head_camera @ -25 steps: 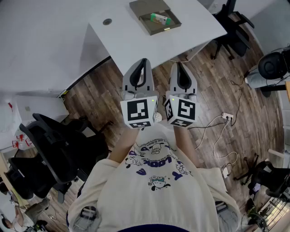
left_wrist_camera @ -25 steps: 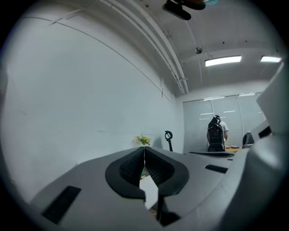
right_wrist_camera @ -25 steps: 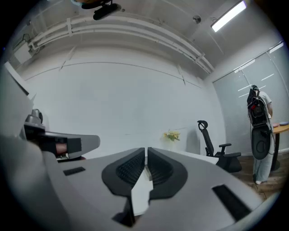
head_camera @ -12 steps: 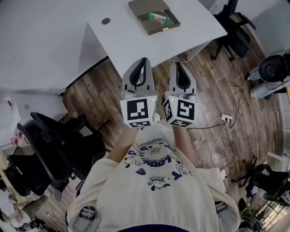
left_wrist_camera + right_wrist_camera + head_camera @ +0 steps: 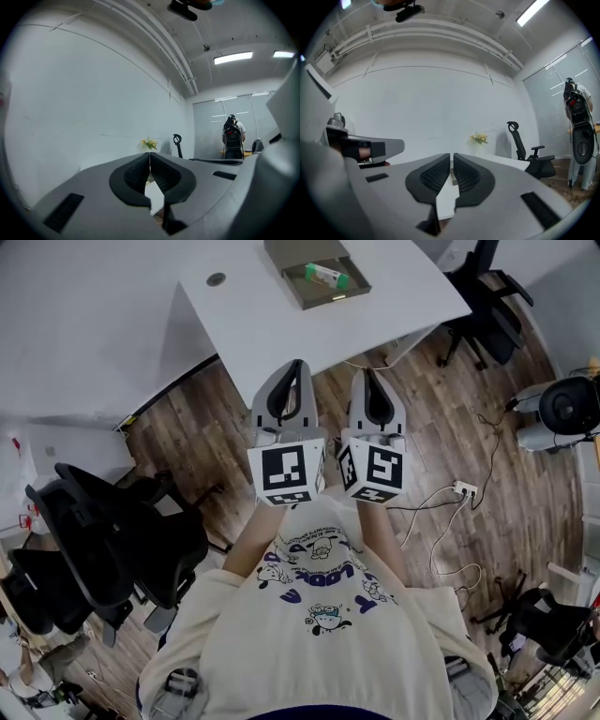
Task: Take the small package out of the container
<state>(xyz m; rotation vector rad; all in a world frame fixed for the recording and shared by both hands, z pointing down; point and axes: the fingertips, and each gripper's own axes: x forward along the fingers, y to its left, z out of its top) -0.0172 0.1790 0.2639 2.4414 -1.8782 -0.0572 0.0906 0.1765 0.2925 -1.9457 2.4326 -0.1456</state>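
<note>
A brown open box, the container (image 5: pixel 317 273), lies on the white table (image 5: pixel 262 315) at the top of the head view. Inside it rests a small green and white package (image 5: pixel 325 277). My left gripper (image 5: pixel 298 367) and right gripper (image 5: pixel 367 376) are held side by side over the wooden floor, short of the table's near edge, both pointing level toward it. In the left gripper view the left gripper (image 5: pixel 150 157) has its pads together with nothing between them. The right gripper (image 5: pixel 452 159) is likewise shut and empty in its own view.
Black office chairs stand at the left (image 5: pixel 112 540) and at the table's far right (image 5: pixel 492 296). Cables and a power strip (image 5: pixel 464 488) lie on the wooden floor at the right. A person (image 5: pixel 233 136) stands far off in the left gripper view.
Both grippers and the person have moved a little toward the table; the box sits slightly higher in the head view and the chairs at the left have slid down the picture.
</note>
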